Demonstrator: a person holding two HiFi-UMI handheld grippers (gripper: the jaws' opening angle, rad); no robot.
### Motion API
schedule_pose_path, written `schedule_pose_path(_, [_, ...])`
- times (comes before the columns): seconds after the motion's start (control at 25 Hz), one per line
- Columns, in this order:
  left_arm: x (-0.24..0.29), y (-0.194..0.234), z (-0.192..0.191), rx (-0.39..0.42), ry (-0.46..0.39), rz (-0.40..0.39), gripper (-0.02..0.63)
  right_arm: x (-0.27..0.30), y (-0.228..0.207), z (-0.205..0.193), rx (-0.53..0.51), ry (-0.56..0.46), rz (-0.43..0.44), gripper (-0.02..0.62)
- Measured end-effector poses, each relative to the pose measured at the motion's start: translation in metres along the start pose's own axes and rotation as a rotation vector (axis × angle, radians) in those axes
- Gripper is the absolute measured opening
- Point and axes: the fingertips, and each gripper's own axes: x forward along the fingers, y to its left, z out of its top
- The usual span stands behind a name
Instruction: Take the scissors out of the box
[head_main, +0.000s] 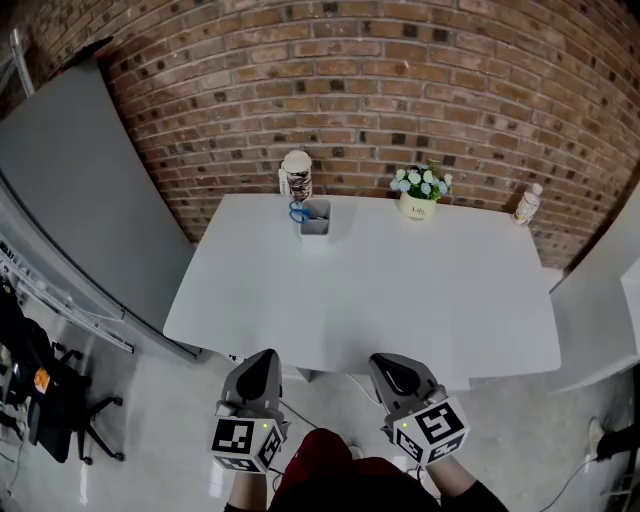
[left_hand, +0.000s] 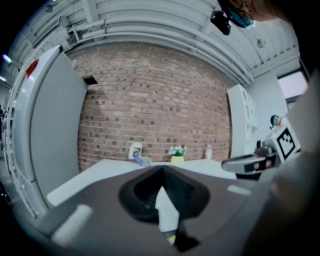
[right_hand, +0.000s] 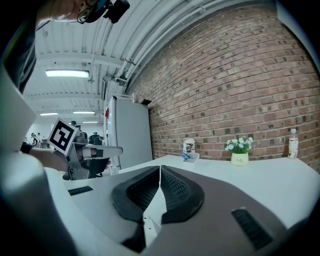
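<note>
Items on the white table (head_main: 380, 300): four standing things, all along its far edge against the brick wall (head_main: 400, 90).

1. One grey box (head_main: 315, 222), open-topped, at the far edge left of centre.
2. One pair of scissors (head_main: 298, 212) with blue handles. It stands in the box at its left side, and the handles stick up above the rim.
3. One white cup (head_main: 296, 174) with a dark printed band, directly behind the box and just beside it.
4. One flower pot (head_main: 419, 205) holding small white blooms, at the far edge right of centre and well apart from the box.
5. One small bottle (head_main: 526, 204) at the far right corner.

The rest of the tabletop is bare.

Grippers: two, each held off the near edge of the table and pointing toward it, well apart from the box.

- Left gripper (head_main: 262, 360): its own view shows the two dark pads pressed together with nothing between them.
- Right gripper (head_main: 385, 362): its own view shows the ribbed pads meeting along a single line, also with nothing between them.

Neither gripper touches the table or anything on it.
</note>
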Motion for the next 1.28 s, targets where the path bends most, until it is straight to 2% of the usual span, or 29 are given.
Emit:
schedule_pose_path(0.36, [0.034,0.017,0.001,0.011,0.002,-0.02,0.003,0.022,-0.023,0.006,-0.01,0.005,-0.034,0.009])
schedule_pose_path(0.52, [0.061,0.029,0.002,0.023,0.01,-0.044,0.003,0.048,-0.037,0.01,-0.004,0.002,-0.054,0.009])
schedule_pose_path(0.84, [0.123,0.066,0.01,-0.005,0.018,-0.073,0.005,0.105,-0.062,0.026,0.004,0.011,-0.069,0.009])
schedule_pose_path(1.28, [0.197,0.088,0.027,0.004,0.026,-0.128,0.005,0.161,-0.098,0.04,0.013,0.027,-0.102,0.009])
